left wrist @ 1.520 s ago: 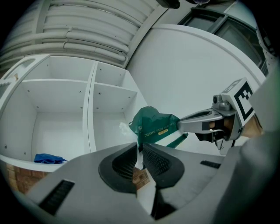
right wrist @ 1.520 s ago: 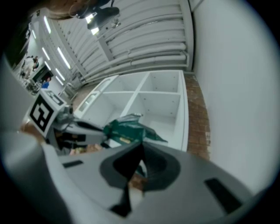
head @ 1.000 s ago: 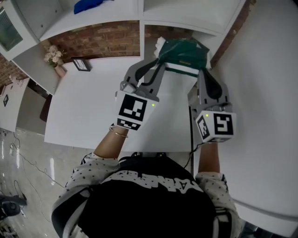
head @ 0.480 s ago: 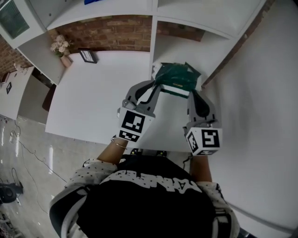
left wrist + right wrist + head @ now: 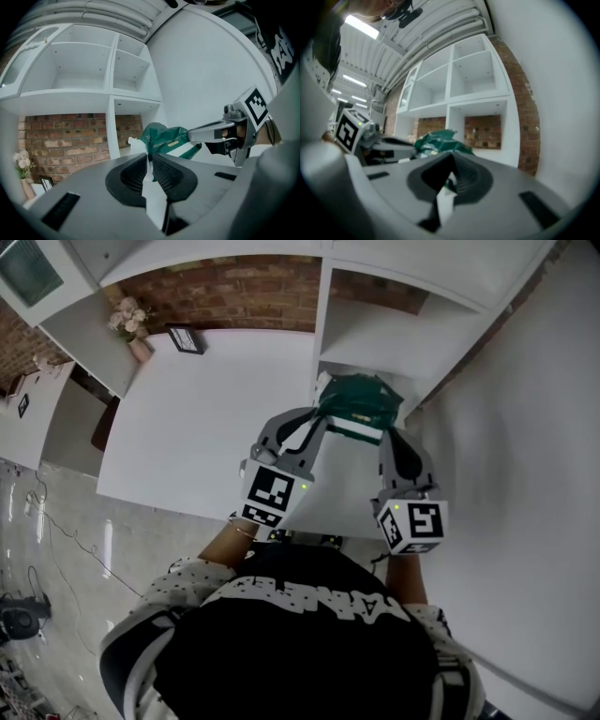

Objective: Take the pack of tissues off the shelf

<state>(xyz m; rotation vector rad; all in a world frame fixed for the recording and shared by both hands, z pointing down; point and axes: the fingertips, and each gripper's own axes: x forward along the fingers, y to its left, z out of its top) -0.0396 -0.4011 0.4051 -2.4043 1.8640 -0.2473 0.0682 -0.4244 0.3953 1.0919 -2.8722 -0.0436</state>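
So you've got the pack of tissues (image 5: pixel 359 401) pinched at both ends. Your left gripper (image 5: pixel 322 414) is squeezed narrow on its white end flap, and your right gripper (image 5: pixel 388 433) is nearly closed on the opposite edge. Compared to a second ago, the green pack has dropped down and come out of the shelf (image 5: pixel 375 338). It now hangs just in front of the shelf's lower cubby, held off the table (image 5: pixel 187 427). I'd say it's basically off the shelf, and all that's left is setting it down clear of it.
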